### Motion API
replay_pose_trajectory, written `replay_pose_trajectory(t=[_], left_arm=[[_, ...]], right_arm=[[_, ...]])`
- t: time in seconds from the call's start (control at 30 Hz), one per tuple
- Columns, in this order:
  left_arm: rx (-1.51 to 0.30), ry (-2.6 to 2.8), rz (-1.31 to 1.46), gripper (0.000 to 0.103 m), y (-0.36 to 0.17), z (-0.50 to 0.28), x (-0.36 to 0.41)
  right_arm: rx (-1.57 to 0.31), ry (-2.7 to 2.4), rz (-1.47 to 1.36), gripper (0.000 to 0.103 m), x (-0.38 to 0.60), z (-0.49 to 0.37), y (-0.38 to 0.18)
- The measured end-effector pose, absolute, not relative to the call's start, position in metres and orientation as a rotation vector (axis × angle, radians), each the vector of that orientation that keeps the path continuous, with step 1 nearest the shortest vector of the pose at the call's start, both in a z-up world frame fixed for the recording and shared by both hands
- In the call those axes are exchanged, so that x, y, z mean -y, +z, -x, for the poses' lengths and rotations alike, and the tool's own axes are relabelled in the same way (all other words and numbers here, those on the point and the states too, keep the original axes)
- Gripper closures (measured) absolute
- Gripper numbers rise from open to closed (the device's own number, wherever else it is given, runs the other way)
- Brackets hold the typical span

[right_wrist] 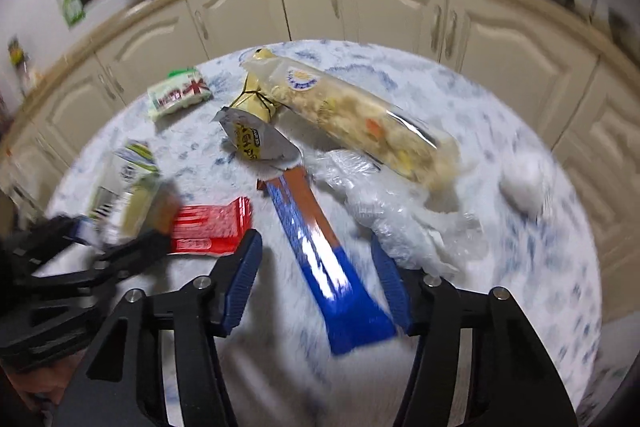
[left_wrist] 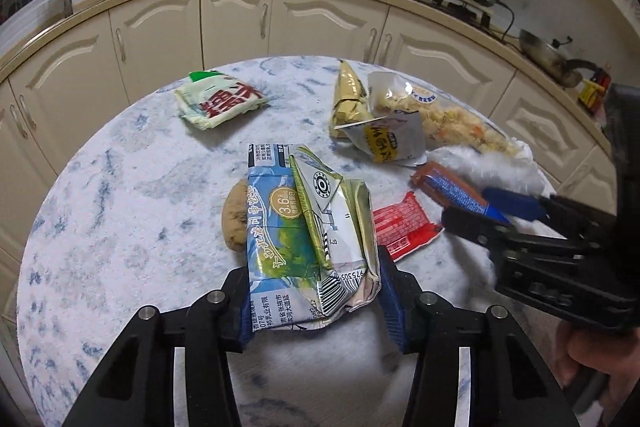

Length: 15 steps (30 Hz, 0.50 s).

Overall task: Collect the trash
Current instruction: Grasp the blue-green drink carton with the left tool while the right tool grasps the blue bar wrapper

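A flattened blue and green milk carton point(left_wrist: 304, 227) lies on the round marble-patterned table point(left_wrist: 120, 207). My left gripper point(left_wrist: 318, 297) is shut on its near end, with a blue pad pressing each side. A long brown and blue snack wrapper point(right_wrist: 316, 251) lies between the fingers of my right gripper point(right_wrist: 316, 277), which is open; a gap shows beside the left pad point(right_wrist: 244, 267). A red wrapper point(right_wrist: 212, 227) lies between the two grippers. Part of a brown round lump point(left_wrist: 234, 215) shows from under the carton.
Farther back lie a green and white packet point(left_wrist: 220, 101), a yellow wrapper point(left_wrist: 348, 95), a silver and yellow pouch point(left_wrist: 388, 141) and a clear bag of food point(right_wrist: 360, 119). Crumpled clear film point(right_wrist: 392, 219) and a white ball point(right_wrist: 524, 183) sit right. Cream cabinets point(left_wrist: 240, 23) curve behind the table.
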State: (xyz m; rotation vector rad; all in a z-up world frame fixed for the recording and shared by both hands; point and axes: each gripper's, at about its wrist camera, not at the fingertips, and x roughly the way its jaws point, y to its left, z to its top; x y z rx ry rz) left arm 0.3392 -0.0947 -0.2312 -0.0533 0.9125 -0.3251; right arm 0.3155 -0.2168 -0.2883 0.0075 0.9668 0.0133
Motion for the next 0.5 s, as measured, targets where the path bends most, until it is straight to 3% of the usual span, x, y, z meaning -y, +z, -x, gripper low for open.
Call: replay_pose_trajectory(t=[0.07, 0.13, 0.17, 0.5], left_arm=[[-0.912, -0.324, 0.065, 0.058, -0.23, -0.334, 0.089], [-0.905, -0.32, 0.076, 0.061, -0.226, -0.318, 0.082], [-0.903, -0.323, 0.076, 0.075, -0.224, -0.309, 0.079], [-0.872, -0.357, 0.046, 0.079, -0.21, -0.253, 0.076]], right_arm=[[-0.963, 0.017, 0.059, 0.071, 0.209, -0.315, -0.289], [-0.964, 0.026, 0.078, 0.08, 0.204, -0.308, -0.288], [-0.962, 0.026, 0.083, 0.082, 0.204, -0.304, -0.288], [-0.954, 0.08, -0.172, 0.083, 0.227, -0.252, -0.279]])
